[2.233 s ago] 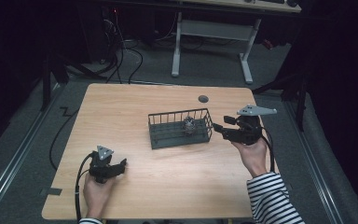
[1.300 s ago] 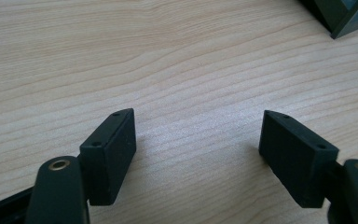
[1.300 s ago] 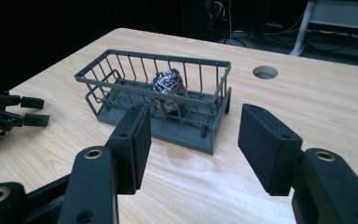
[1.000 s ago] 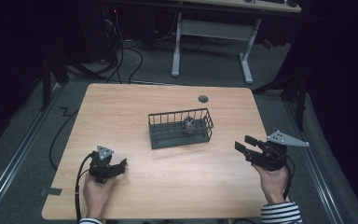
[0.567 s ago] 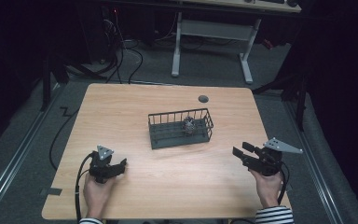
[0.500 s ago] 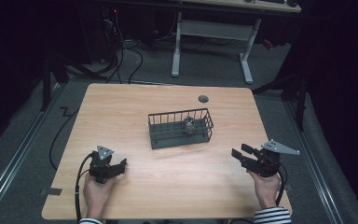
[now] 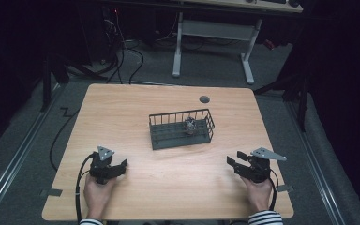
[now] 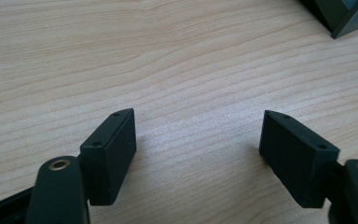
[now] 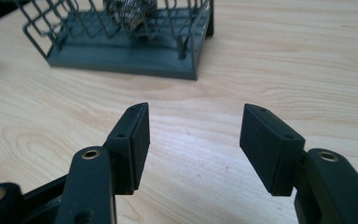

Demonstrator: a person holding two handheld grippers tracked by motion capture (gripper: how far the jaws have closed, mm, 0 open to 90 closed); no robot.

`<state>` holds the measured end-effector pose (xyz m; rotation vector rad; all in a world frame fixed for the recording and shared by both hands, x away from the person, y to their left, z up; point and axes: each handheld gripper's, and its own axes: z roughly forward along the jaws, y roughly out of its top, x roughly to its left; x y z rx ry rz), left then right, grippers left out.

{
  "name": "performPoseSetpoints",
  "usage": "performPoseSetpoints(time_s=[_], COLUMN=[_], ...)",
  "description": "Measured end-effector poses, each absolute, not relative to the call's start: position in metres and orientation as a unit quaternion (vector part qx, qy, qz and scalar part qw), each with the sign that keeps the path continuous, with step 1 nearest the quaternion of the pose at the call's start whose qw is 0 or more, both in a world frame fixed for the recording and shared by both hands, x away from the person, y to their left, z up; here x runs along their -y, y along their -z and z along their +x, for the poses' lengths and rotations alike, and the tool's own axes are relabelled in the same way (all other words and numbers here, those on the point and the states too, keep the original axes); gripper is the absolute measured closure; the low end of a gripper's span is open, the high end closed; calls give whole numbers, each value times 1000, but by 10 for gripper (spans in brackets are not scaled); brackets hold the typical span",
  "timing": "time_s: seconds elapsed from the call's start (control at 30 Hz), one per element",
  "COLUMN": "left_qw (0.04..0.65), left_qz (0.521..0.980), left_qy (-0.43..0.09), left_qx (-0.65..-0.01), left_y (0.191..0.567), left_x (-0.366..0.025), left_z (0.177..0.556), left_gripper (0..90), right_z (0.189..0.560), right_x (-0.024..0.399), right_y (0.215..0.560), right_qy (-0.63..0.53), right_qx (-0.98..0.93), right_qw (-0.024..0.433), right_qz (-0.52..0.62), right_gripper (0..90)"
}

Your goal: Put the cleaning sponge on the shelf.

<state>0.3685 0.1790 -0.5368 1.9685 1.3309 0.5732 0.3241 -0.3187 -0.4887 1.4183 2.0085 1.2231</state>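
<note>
Grey wire forms the basket (image 7: 181,129) that we see in the middle of the wooden table (image 7: 168,197), with its long axis running across the table, from left to right in the high view, the right end a little farther from us. Inside it, near the right end, lies a steel wool ball (image 7: 190,125); in the right gripper view this ball (image 9: 129,10) sits behind the wire bars.

Our left gripper (image 7: 117,165) rests low at the near left of the table, jaws released and empty. Our right gripper (image 7: 234,158) is at the near right, well apart from the basket, and its jaws have just been opening with nothing between them.

Compared with two seconds ago, the right gripper has left the basket's right end and come down toward us, while the left one stays in place.
</note>
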Motion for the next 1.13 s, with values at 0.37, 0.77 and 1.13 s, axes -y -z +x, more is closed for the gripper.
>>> performPoseSetpoints(time_s=[0.37, 0.77, 1.13], left_qw=[341, 342, 340], left_qz=[757, 757, 760], left_qy=[-220, -220, -219], left_qx=[-512, -512, -509], left_y=[537, 537, 537], left_x=[-179, -179, -178], left_z=[368, 368, 369], left_gripper=[277, 277, 248], right_z=[328, 333, 334], right_x=[302, 285, 282], right_y=[517, 531, 531], right_qy=[-389, -336, -329], right_qx=[-744, -774, -778], right_qw=[201, 213, 218], right_qz=[505, 493, 488], right_gripper=[413, 384, 357])
